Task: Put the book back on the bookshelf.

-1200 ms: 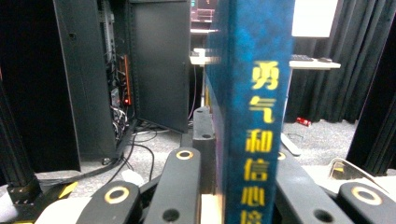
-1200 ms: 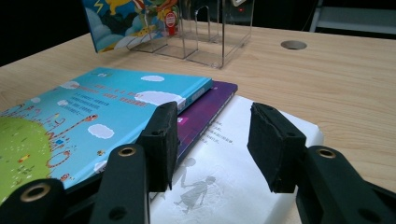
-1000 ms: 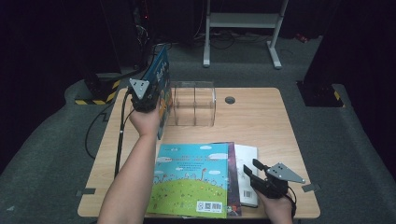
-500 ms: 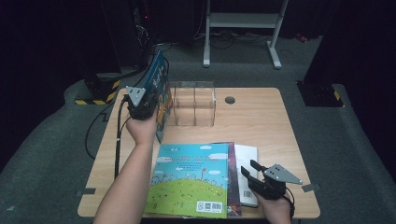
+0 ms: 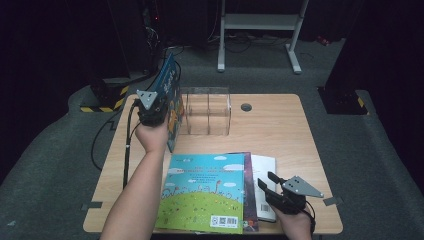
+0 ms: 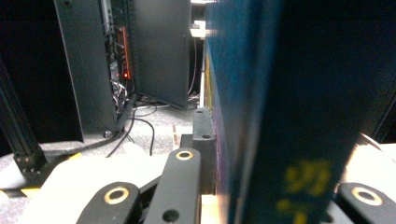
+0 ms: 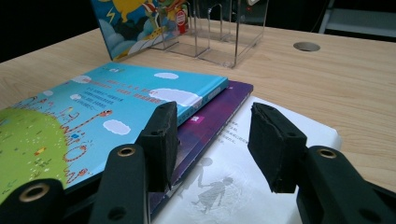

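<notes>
Standing beside clear rack (image 5: 207,112): book (image 5: 171,97)

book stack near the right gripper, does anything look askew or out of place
Slightly. The three flat books are fanned, not squared: the blue-green book lies on top, the purple book peeks out beneath it, and the white book juts out sideways toward the open right gripper. No damage shows.

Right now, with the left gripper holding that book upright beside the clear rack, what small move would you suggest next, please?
Probably ease the blue book sideways toward the clear rack: the left gripper clamps it upright just outside the rack's left wall, not yet in a slot.
</notes>
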Demonstrator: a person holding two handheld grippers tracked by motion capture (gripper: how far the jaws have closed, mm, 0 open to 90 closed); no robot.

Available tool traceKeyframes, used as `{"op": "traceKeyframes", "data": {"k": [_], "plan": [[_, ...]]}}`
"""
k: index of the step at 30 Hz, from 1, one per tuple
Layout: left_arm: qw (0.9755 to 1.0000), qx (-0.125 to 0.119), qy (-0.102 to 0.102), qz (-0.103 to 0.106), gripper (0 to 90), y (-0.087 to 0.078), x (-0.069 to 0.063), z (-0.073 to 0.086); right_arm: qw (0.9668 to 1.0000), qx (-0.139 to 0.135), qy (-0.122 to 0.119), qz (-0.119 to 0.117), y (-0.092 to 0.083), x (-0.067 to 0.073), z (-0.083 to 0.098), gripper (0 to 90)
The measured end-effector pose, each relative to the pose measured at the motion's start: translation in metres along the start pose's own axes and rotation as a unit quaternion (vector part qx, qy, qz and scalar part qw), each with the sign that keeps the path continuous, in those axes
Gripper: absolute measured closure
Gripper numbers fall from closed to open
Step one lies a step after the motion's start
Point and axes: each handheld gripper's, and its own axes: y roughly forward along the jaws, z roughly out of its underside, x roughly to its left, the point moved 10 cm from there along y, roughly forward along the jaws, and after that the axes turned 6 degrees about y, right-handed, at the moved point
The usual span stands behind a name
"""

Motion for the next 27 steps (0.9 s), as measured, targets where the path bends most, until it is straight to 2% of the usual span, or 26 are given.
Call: {"op": "traceKeyframes", "data": {"k": [3, 10, 16, 21, 27], "plan": [[1.0, -0.005, 0.003, 0.001, 83.4, 0.003, -0.003, -0.005, 1.0, -0.001, 0.0, 0.001, 0.0, -0.001, 0.0, 52.2], [0.9999, -0.014, 0.003, -0.008, 83.4, 0.01, -0.002, -0.012, 1.0, -0.005, 0.002, 0.002, -0.003, -0.004, -0.002, 52.4], [0.9998, -0.014, -0.003, -0.011, 83.4, 0.013, 0.001, -0.007, 1.0, -0.006, 0.004, 0.003, -0.003, -0.005, -0.002, 52.5], [0.9995, -0.022, -0.018, -0.014, 83.3, 0.013, 0.005, -0.003, 1.0, -0.005, 0.001, 0.002, -0.003, -0.004, -0.001, 52.6], [0.9995, -0.022, -0.017, -0.012, 83.2, 0.013, 0.006, -0.001, 1.0, -0.003, 0.001, 0.001, -0.002, -0.003, 0.0, 52.7]]}}
